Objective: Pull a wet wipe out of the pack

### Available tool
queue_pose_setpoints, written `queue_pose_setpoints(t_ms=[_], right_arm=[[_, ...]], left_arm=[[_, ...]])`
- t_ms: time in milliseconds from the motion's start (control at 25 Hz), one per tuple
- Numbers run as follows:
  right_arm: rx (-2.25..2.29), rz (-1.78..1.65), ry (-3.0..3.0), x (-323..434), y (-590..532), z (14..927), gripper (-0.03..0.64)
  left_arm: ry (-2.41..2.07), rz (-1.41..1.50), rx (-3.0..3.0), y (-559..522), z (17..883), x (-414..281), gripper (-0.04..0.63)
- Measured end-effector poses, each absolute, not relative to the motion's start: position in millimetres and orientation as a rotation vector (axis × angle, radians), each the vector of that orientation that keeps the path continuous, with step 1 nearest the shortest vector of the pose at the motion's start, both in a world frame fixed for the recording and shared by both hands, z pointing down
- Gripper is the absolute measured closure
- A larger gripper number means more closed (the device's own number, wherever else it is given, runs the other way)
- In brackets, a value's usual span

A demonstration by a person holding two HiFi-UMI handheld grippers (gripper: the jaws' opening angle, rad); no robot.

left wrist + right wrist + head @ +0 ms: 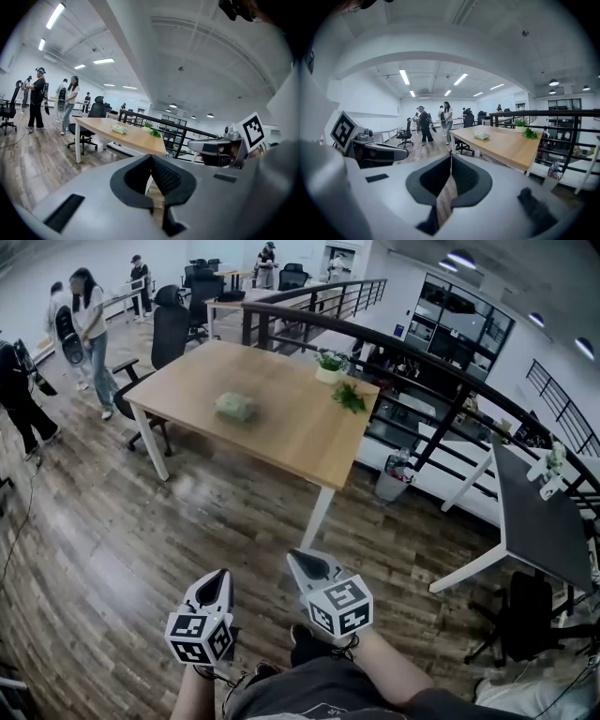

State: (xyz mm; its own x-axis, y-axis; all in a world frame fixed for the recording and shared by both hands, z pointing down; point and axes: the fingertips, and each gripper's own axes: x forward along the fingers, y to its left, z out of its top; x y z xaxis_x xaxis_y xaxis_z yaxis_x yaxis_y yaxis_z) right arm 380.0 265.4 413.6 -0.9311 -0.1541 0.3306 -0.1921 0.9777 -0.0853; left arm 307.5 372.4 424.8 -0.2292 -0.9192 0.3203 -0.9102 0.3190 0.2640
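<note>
Nearest the person, the left claw [220,575] and the right claw [294,558] are held side by side, low in front of the body. Each has its jaws pressed together with nothing between them. This looks like a carrying posture, since nothing lies within reach. A stretch of wooden floor [141,549] separates them from the bench [291,437]. The pack of wipes [235,407] lies flat near the bench's middle, well apart from both claws. The task seems not yet begun, and an approach comes first. Beyond the pack, plants [349,397] sit by the far edge, and people [92,324] stand farther off.
</note>
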Motion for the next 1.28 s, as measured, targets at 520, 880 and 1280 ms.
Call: queue_pose_setpoints(t_ms=[520,880,1280], right_arm=[[0.196,0.249,-2.822,290.6,154.8,439.0,0.591],[0.109,0.272,-2.827,219.1,47.3,432.0,0.591],[0.023,0.339,-2.783,184.9,-17.8,456.2,0.591]], left_arm=[[-2.212,-0.026,1.527,284.4,453.9,220.3,0.583],[-2.254,-0.014,1.477,181.1,443.0,160.6,0.583],[-2.31,0.016,1.388,126.2,440.5,124.3,0.583]])
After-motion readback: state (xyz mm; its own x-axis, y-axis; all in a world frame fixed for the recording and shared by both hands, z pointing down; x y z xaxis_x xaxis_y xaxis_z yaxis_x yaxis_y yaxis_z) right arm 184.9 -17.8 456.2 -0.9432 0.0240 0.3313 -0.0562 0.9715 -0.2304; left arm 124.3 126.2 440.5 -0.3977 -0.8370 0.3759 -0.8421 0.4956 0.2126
